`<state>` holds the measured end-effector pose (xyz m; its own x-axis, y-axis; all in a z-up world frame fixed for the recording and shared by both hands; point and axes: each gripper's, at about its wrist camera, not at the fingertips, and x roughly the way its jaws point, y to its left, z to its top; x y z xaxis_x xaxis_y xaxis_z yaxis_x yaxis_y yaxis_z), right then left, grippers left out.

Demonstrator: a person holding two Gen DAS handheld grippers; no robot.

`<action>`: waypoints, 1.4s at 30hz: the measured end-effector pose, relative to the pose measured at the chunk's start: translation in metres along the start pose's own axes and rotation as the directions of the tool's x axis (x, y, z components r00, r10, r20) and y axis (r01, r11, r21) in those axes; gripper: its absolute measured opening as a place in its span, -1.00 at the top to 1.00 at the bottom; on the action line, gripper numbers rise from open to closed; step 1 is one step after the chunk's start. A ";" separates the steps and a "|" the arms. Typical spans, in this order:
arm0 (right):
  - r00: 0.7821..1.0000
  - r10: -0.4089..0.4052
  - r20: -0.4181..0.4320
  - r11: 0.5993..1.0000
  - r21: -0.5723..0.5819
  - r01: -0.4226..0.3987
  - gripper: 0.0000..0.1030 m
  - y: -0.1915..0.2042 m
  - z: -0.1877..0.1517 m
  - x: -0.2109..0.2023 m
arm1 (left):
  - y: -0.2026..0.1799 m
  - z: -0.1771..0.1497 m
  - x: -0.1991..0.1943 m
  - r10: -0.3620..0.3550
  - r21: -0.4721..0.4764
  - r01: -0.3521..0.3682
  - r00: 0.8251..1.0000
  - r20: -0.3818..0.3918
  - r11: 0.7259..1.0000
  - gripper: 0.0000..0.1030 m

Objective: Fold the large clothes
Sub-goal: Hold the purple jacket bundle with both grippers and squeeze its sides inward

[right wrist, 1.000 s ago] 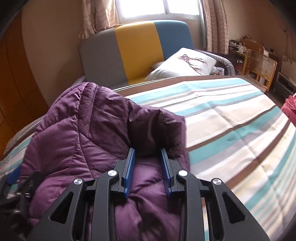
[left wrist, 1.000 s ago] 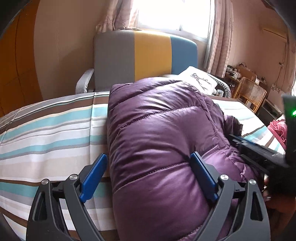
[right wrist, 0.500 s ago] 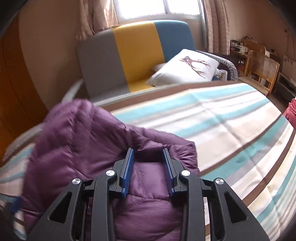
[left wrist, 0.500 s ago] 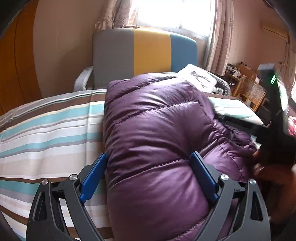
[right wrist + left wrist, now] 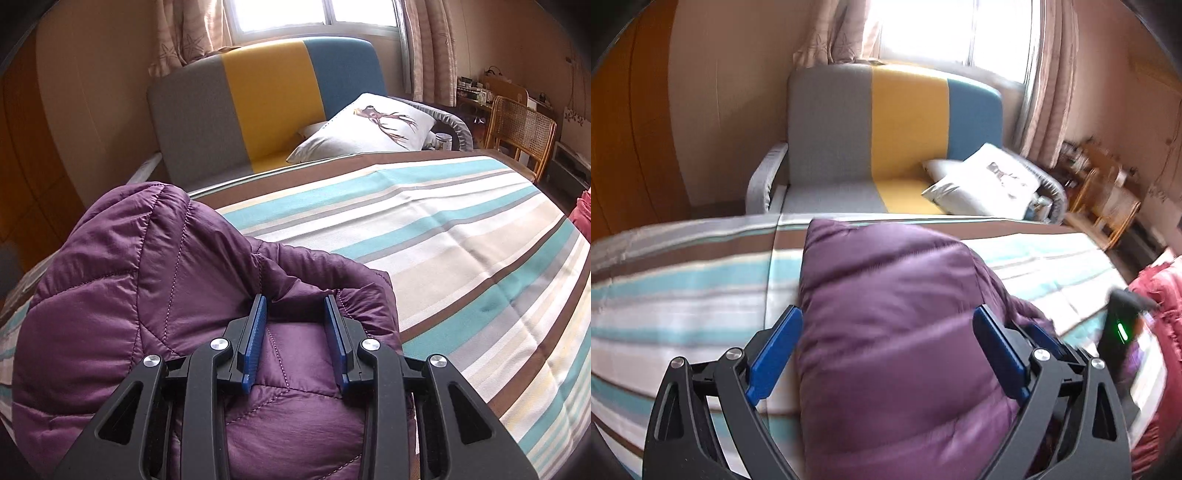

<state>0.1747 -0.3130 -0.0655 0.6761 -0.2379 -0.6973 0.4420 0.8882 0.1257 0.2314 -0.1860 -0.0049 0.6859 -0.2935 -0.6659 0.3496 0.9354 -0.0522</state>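
A purple quilted down jacket [image 5: 897, 332] lies bunched on the striped bed [image 5: 683, 295]. My left gripper [image 5: 886, 347] has its blue pads wide apart around a thick fold of the jacket. In the right wrist view the jacket [image 5: 147, 295] rises in a mound at the left, and my right gripper [image 5: 297, 332] is shut on a puffy fold of it. The right gripper's body with a green light [image 5: 1119, 328] shows at the right of the left wrist view.
A grey, yellow and blue sofa [image 5: 266, 110] with a deer-print pillow [image 5: 369, 125] stands beyond the bed. A rattan chair [image 5: 521, 129] and shelves are at the far right. A red garment [image 5: 1160, 295] lies at the bed's right edge. Striped bedding [image 5: 461, 240] stretches right.
Both grippers have lifted and drawn back with the jacket. In the left view the jacket looks shorter and more of the sofa shows; the right gripper has dropped lower at the right.
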 end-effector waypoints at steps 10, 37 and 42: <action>1.000 -0.011 -0.007 1.000 -0.008 0.011 0.39 0.004 0.000 0.003 | 0.003 -0.004 0.080 0.097 0.012 -0.096 0.986 -0.136 0.995 -0.72; 1.000 0.009 0.003 0.998 -0.070 -0.009 0.37 0.022 0.014 -0.031 | 0.013 -0.056 0.008 0.042 0.115 -0.042 0.999 0.002 0.992 -0.92; 1.000 -0.012 0.004 0.998 -0.058 0.013 0.37 0.014 0.000 -0.012 | 0.021 -0.059 0.015 -0.021 0.062 0.023 0.999 -0.030 0.998 -0.94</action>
<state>0.1728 -0.2978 -0.0551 0.6729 -0.2504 -0.6960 0.4154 0.9065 0.0755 0.2112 -0.1588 -0.0598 0.6589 -0.3069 -0.6868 0.4042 0.9144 -0.0209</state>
